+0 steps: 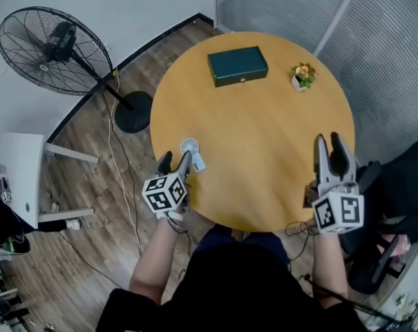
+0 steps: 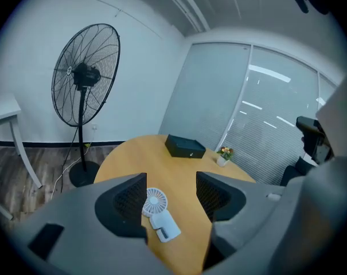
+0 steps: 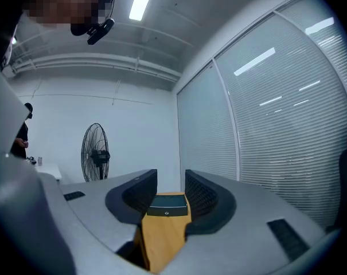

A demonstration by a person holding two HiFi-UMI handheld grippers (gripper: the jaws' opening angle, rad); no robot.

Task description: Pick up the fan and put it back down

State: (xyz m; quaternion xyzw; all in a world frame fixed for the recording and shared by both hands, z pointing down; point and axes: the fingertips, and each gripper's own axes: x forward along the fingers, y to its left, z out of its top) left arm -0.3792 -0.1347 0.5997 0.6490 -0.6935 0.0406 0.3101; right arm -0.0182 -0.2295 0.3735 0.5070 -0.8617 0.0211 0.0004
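A small white handheld fan [image 1: 192,152] lies flat on the round wooden table [image 1: 264,130], close to its left edge. My left gripper [image 1: 175,161] hovers just behind the fan, open. In the left gripper view the small fan [image 2: 156,208] shows in the gap between the jaws, nearer the left one, which hides a little of its head. My right gripper [image 1: 329,144] is open over the table's right edge, far from the fan, with nothing between its jaws [image 3: 170,191].
A dark green box [image 1: 238,66] and a small flower pot [image 1: 302,76] stand at the table's far side. A tall black floor fan [image 1: 55,50] stands left of the table, with a white side table [image 1: 22,178] nearer. A dark chair [image 1: 395,206] sits at the right.
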